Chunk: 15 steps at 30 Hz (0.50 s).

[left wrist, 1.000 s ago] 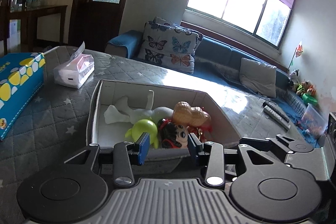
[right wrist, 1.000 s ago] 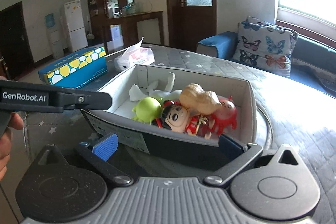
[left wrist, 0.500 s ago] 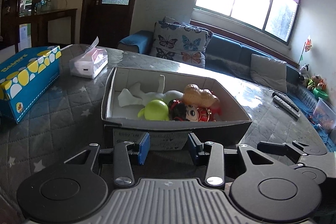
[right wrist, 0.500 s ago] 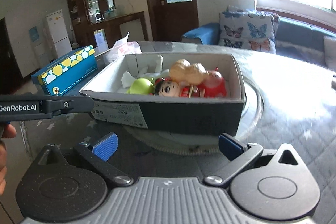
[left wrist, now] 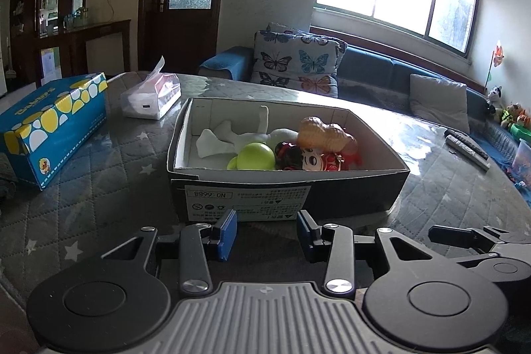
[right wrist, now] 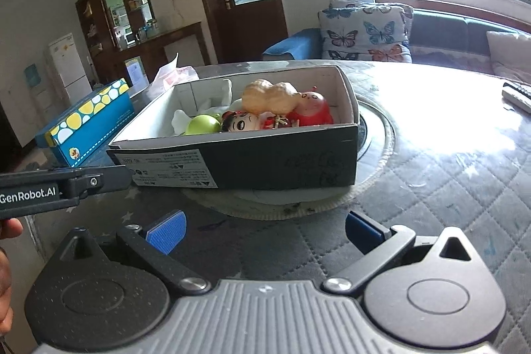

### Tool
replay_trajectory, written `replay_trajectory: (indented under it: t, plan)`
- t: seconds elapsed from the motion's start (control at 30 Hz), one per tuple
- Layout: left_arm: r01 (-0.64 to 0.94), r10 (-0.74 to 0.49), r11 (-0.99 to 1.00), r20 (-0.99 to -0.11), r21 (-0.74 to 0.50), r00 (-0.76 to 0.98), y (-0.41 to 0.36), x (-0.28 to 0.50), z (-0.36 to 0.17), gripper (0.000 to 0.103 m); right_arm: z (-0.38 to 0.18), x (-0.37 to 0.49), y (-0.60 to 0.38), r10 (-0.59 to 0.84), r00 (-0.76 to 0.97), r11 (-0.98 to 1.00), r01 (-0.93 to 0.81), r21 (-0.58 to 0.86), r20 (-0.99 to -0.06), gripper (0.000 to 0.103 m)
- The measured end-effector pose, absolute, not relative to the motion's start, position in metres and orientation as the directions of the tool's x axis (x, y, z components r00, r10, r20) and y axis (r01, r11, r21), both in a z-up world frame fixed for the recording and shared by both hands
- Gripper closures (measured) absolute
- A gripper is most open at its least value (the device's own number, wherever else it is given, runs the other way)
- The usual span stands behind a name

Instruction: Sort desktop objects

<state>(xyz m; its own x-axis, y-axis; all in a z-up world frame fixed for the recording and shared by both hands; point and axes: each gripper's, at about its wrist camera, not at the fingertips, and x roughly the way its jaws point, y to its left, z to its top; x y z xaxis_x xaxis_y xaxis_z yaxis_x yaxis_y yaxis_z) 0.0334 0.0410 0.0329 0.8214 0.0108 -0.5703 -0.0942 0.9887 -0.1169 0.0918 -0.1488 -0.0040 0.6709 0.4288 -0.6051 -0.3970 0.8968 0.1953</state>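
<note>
A black cardboard box (left wrist: 348, 191) (right wrist: 282, 161) stands on the grey quilted table. It holds a white figure (left wrist: 229, 138), a green round toy (left wrist: 255, 156) (right wrist: 202, 125), a black-haired doll (left wrist: 305, 160) (right wrist: 240, 121), a tan peanut-shaped toy (left wrist: 323, 133) (right wrist: 268, 95) and a red toy (right wrist: 313, 113). My left gripper (left wrist: 267, 229) is open and empty, just in front of the box's labelled side. My right gripper (right wrist: 262, 229) is open wide and empty, short of the box.
A blue box with yellow and white dots (left wrist: 49, 128) (right wrist: 89, 121) lies left of the toy box. A tissue pack (left wrist: 151, 95) lies behind it. Remote controls (left wrist: 466, 146) (right wrist: 517, 95) lie far right. The toy box rests on a round turntable (right wrist: 375, 155). A sofa with cushions stands behind.
Both grippers have drawn back and lower from the box, which now looks farther away and is seen from its side. The toys have not moved.
</note>
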Motion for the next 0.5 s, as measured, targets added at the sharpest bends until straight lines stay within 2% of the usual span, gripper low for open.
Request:
replay_trajectory:
  t: [0.5]
  plan:
    - [-0.122, 0.057, 0.989, -0.564, -0.077, 0.824, 0.0374, 0.0349, 0.0354, 0.061, -0.0016, 0.0881, -0.148, 0.412, 0.69, 0.907, -0.37, 0.2, -0.595, 0.0]
